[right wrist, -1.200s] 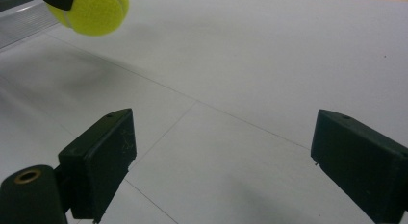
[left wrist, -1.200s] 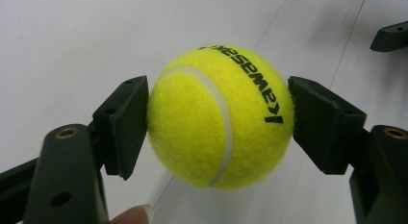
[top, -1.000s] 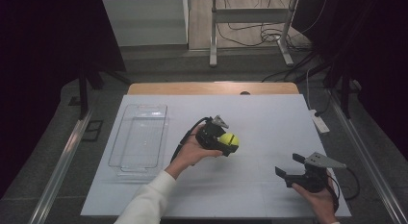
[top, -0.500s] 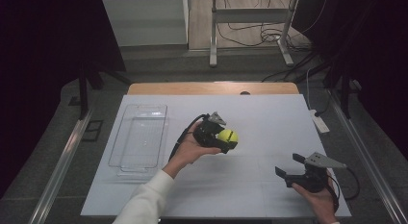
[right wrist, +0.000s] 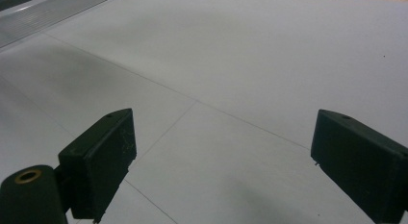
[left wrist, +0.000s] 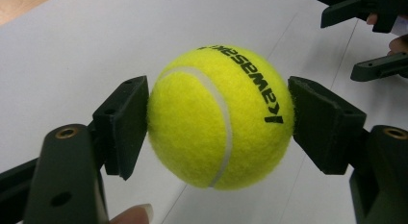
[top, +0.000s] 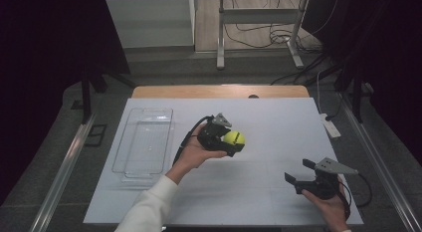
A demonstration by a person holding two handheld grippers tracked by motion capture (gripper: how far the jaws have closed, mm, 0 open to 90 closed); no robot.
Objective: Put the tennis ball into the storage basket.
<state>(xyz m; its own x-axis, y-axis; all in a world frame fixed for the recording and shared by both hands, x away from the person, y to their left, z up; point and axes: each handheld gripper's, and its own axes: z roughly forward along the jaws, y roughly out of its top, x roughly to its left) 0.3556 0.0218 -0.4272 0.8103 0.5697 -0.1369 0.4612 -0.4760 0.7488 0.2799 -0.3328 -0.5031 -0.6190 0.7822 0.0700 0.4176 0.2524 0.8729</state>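
Fuzzy yellow-green tennis ball (left wrist: 220, 117) with a white curved seam and black lettering sits squeezed between the two black pads of the left gripper (top: 230, 142), held up above the white tabletop (top: 278, 127) near its middle. Both flat, blocky pads press into the felt on either side, so the grip is firm. Over at the near right, the right gripper (top: 297, 173) sits low by the tabletop's edge, its jaws standing wide apart with nothing between them. Off to the left lies a clear, rectangular plastic tray (top: 144, 142), well apart from the ball. Faint seam lines cross the smooth white surface, and nothing stands between ball and tray.
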